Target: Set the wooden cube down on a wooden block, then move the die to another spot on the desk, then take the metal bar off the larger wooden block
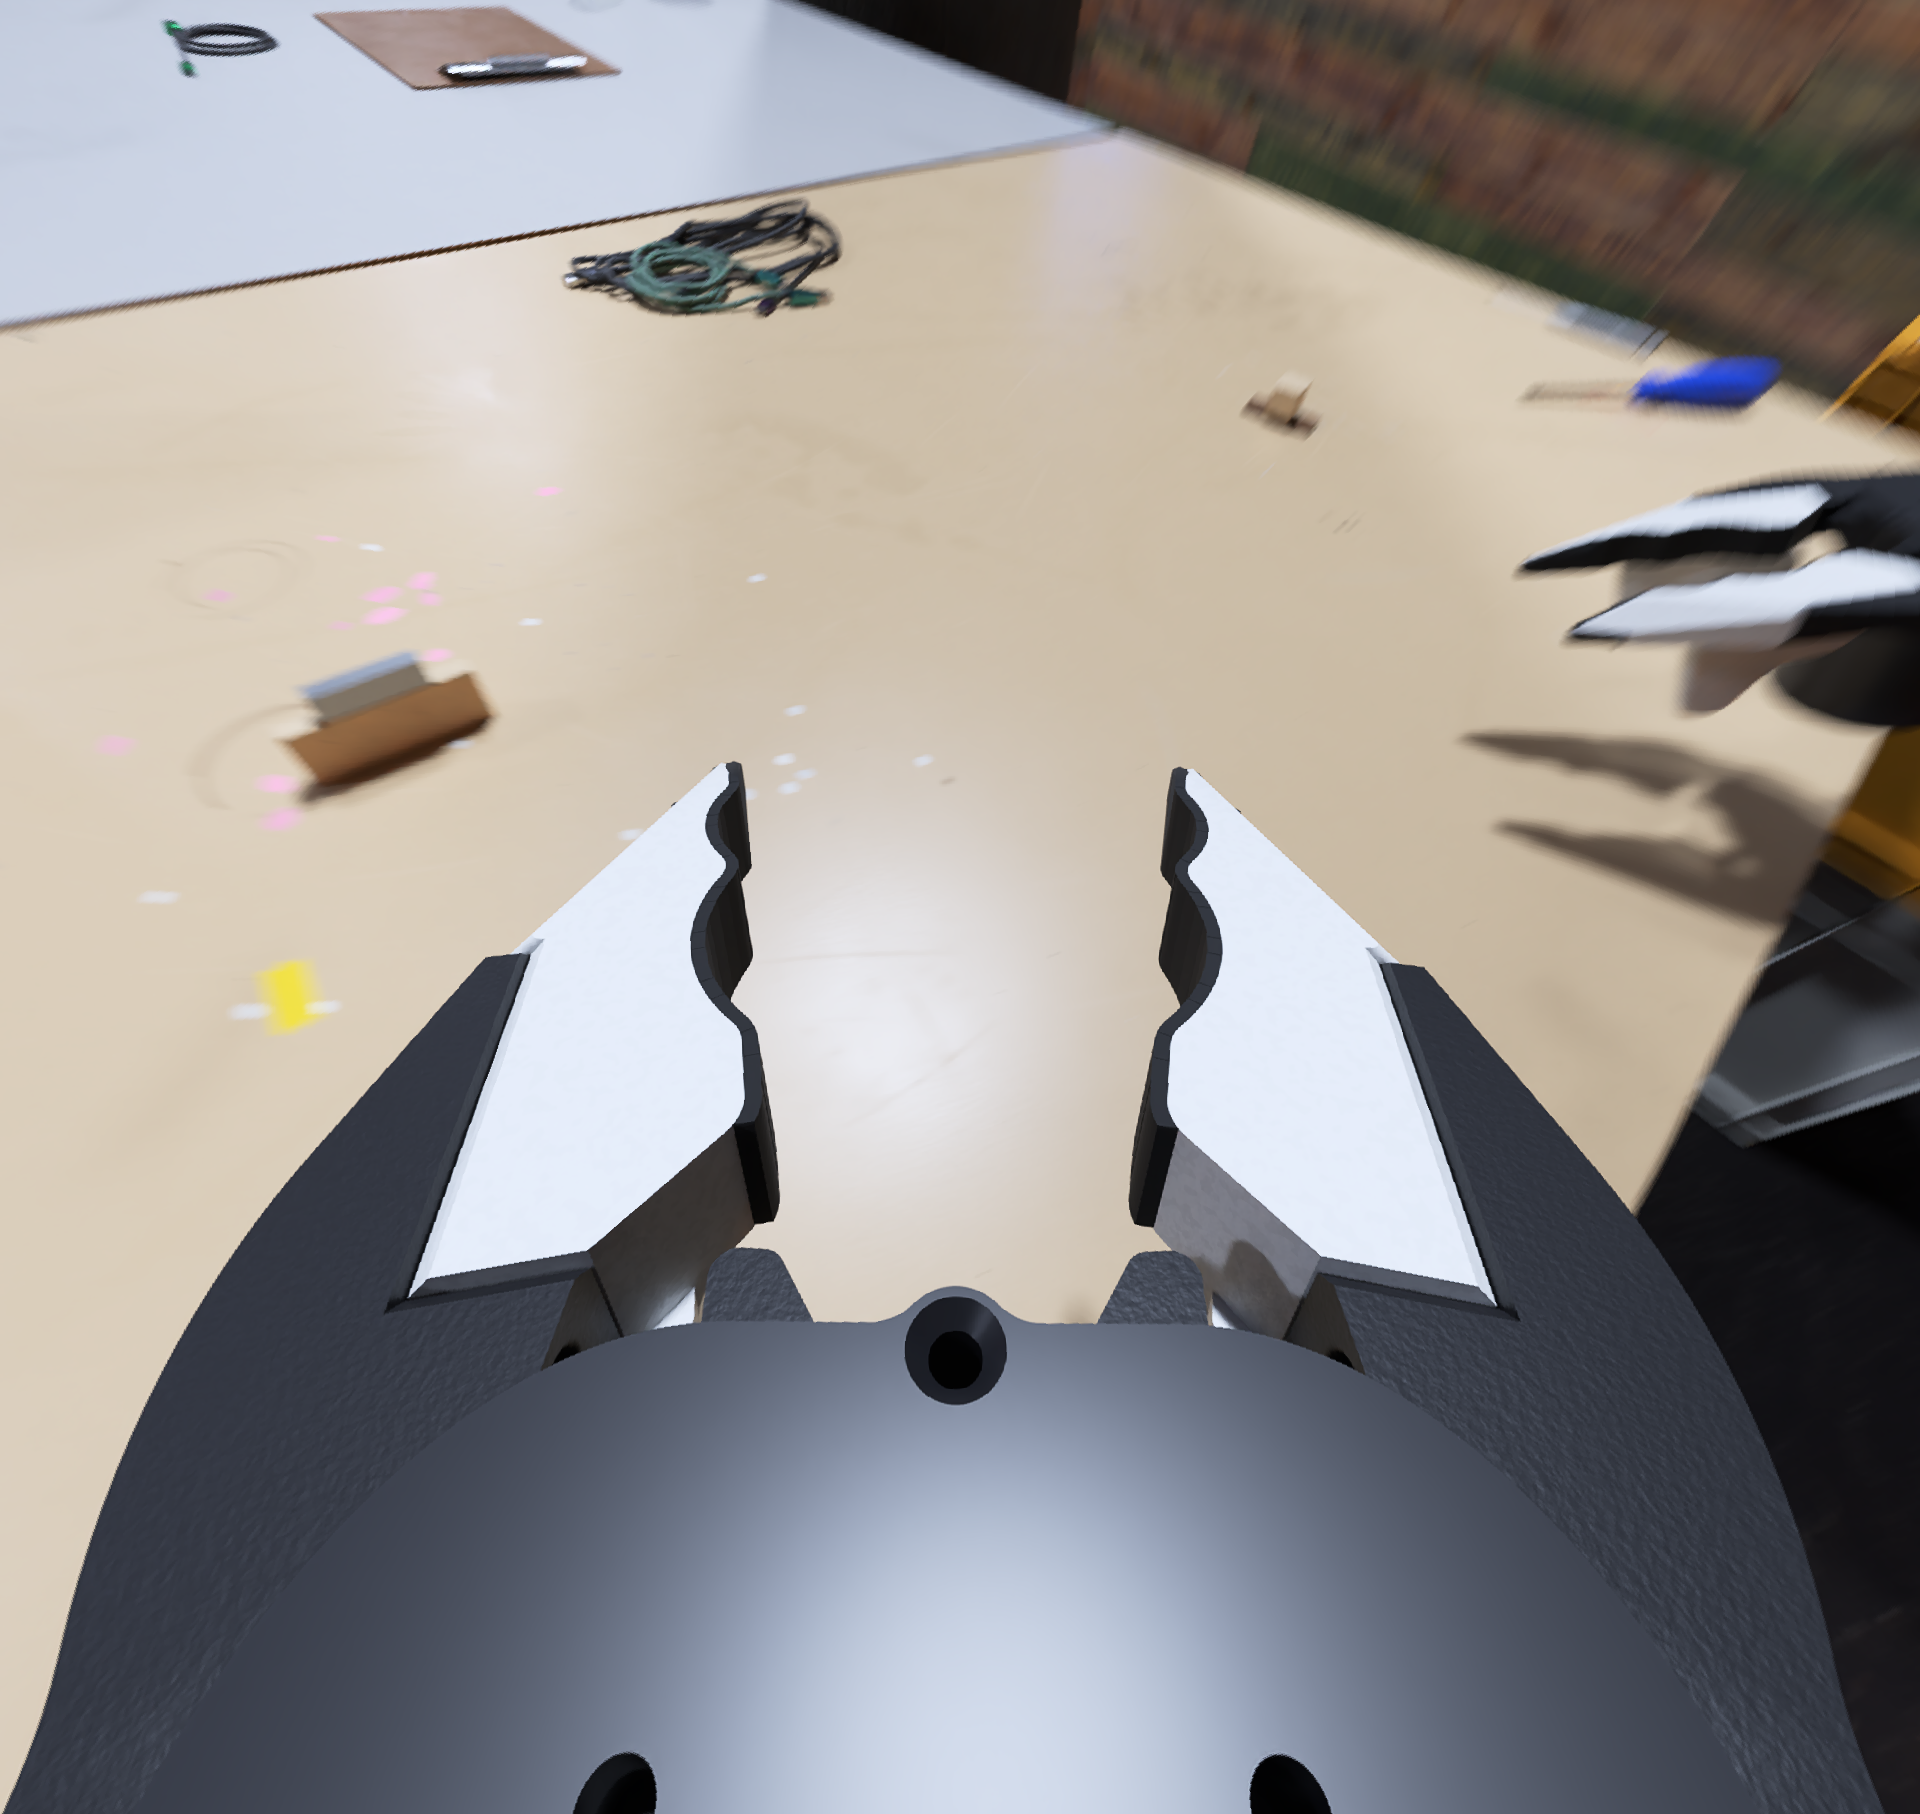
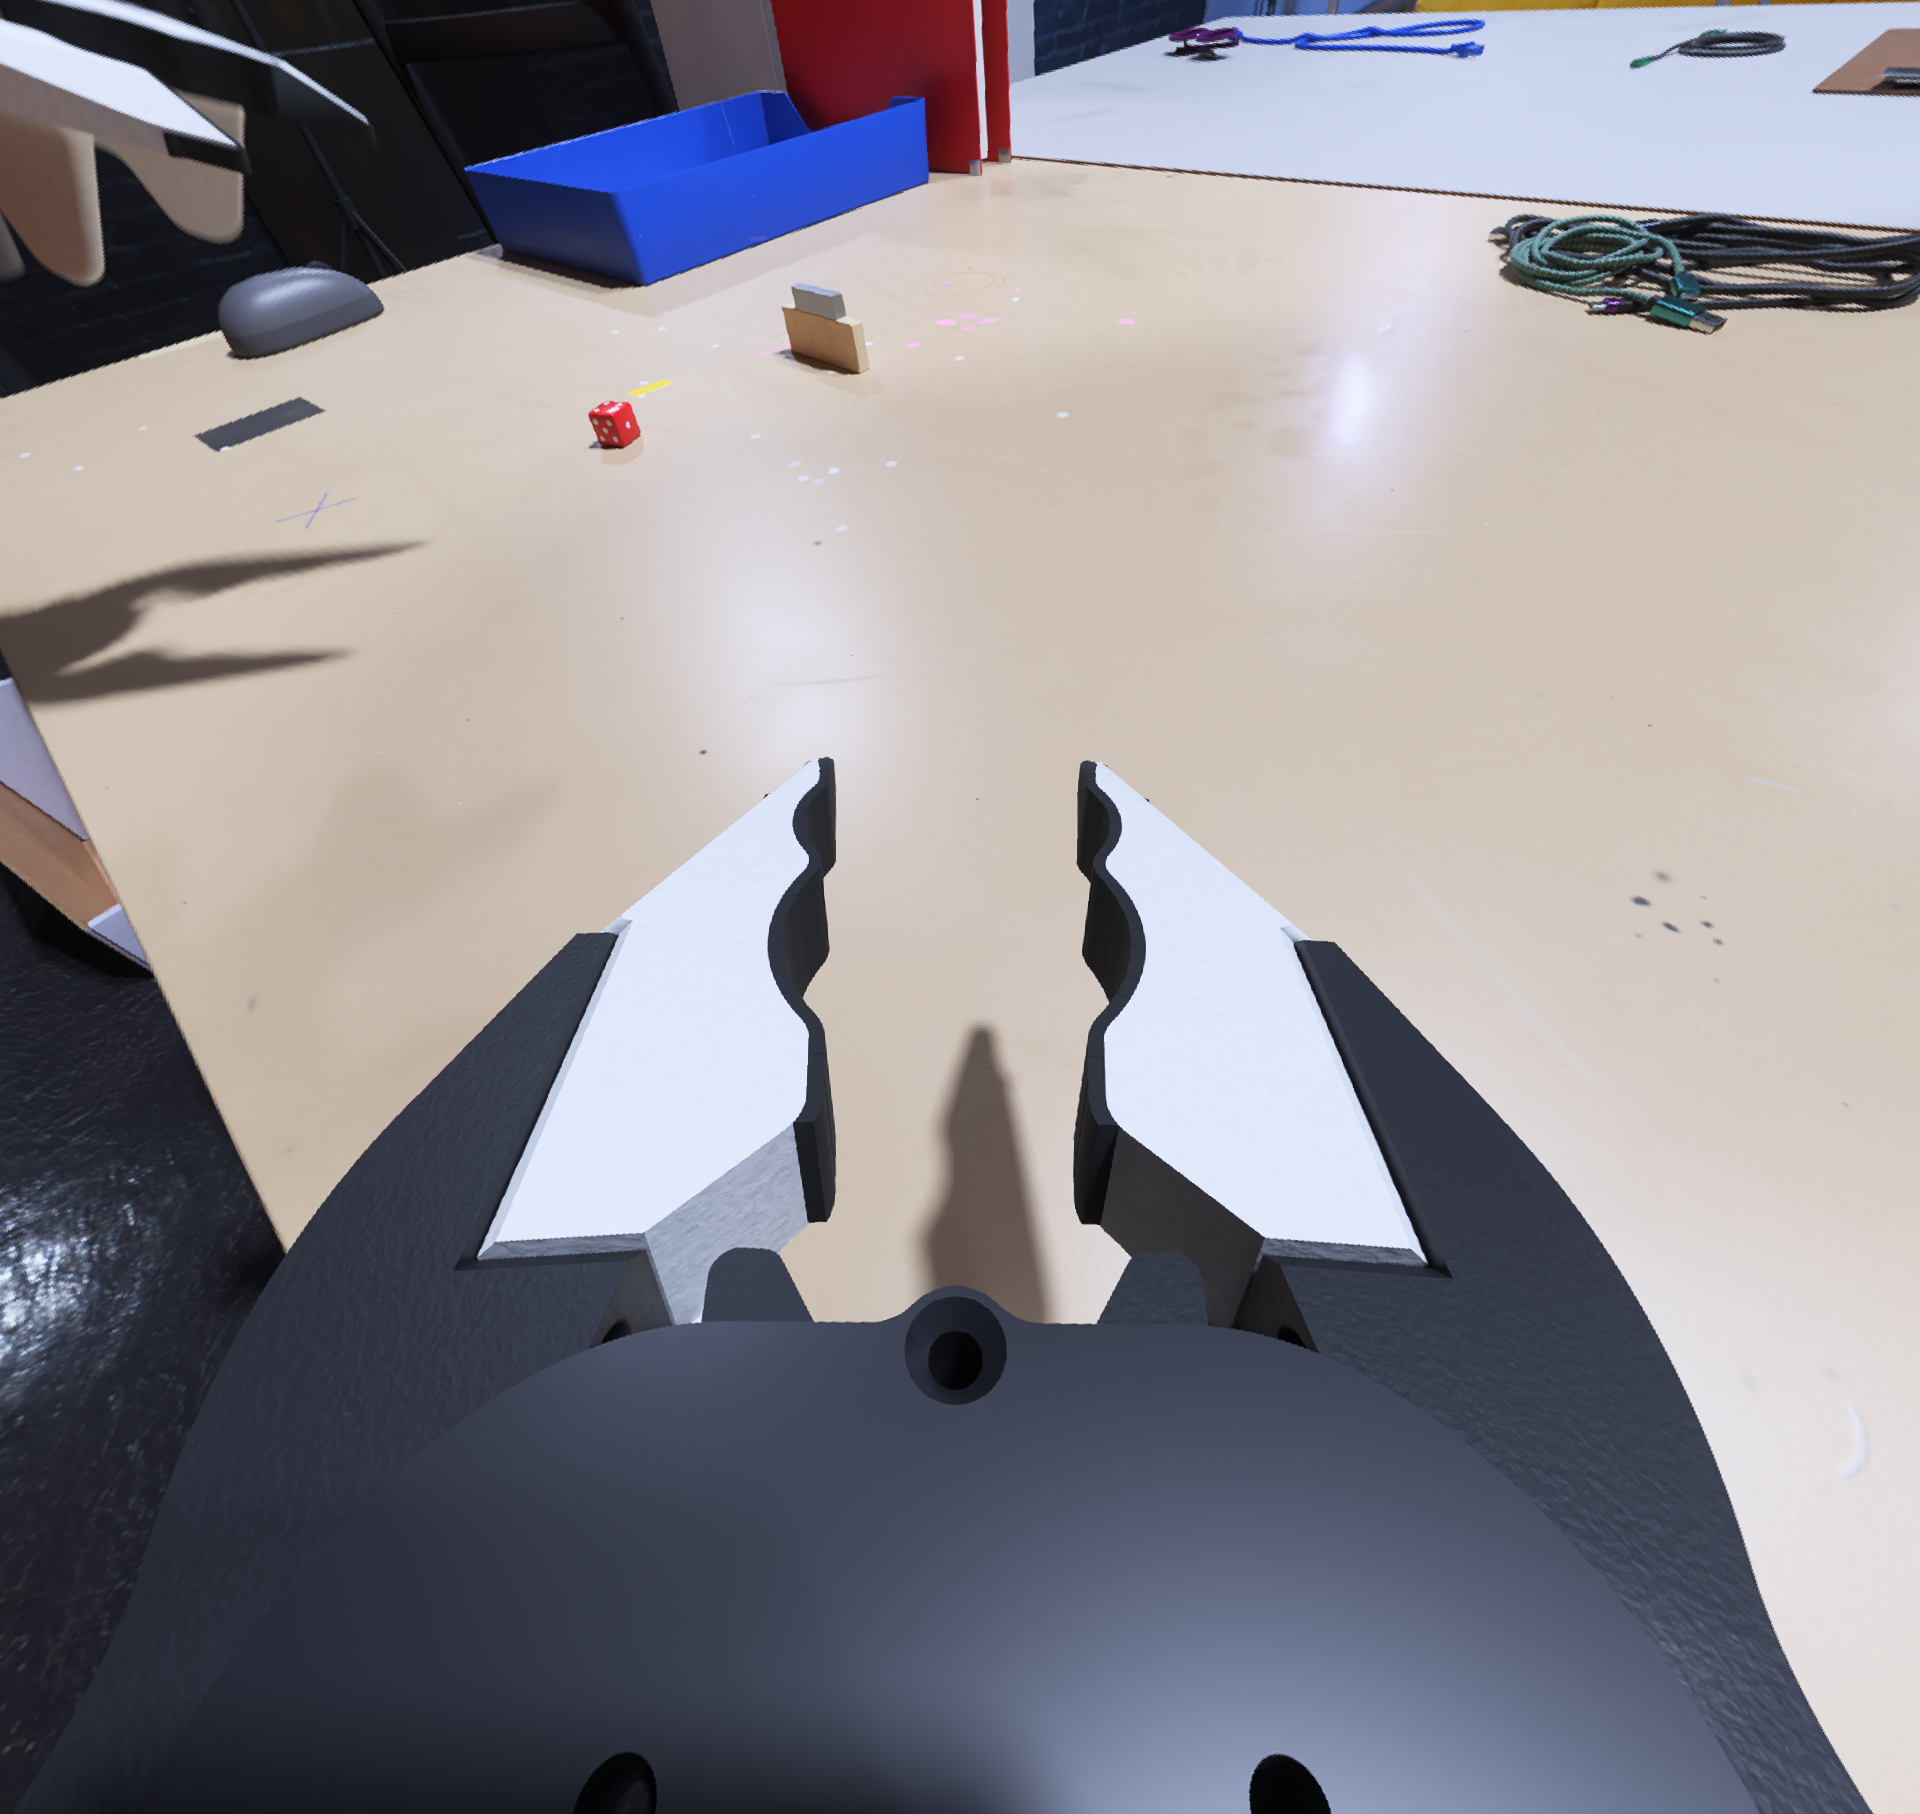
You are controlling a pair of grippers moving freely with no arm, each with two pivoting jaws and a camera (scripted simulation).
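Two grippers, both with fingers spread and nothing between them. Left gripper (image 1: 954, 777) hovers over bare desk (image 1: 1039, 621); right gripper (image 2: 954, 772) likewise, and it also shows at the right edge of the left wrist view.

Landmark: larger wooden block (image 2: 826, 341).
- Metal bar (image 2: 819, 300) lies on top of this block, not yet removed.
- Die (image 2: 614, 424), red, sits on the desk near the block, on the side toward the right gripper and a little left of it. A yellow mark (image 2: 649, 388) lies between die and block.
- Blue bin (image 2: 707, 180) stands beyond the block at the desk edge; grey rounded object (image 2: 296, 308) well to its left.
- Cable bundle (image 2: 1704, 268) well to the right of the block.
- In the left wrist view, a small wooden piece (image 1: 1283, 405) sits well apart from the block, across the desk. It looks like a cube resting on a small block, but the view is blurred, so I cannot confirm it.

Judged stage: cube step possibly done; die next.

Risks:
1. Die is small and can roll. An off-centre closing may squirt it out sideways or push it into the block.
2. Bar merely rests on the block. A nudge to the block from the die move could slide the bar off early.
3. Gripping the bar too low may catch the block and lift both.
4. Both grippers converging near the block could collide.
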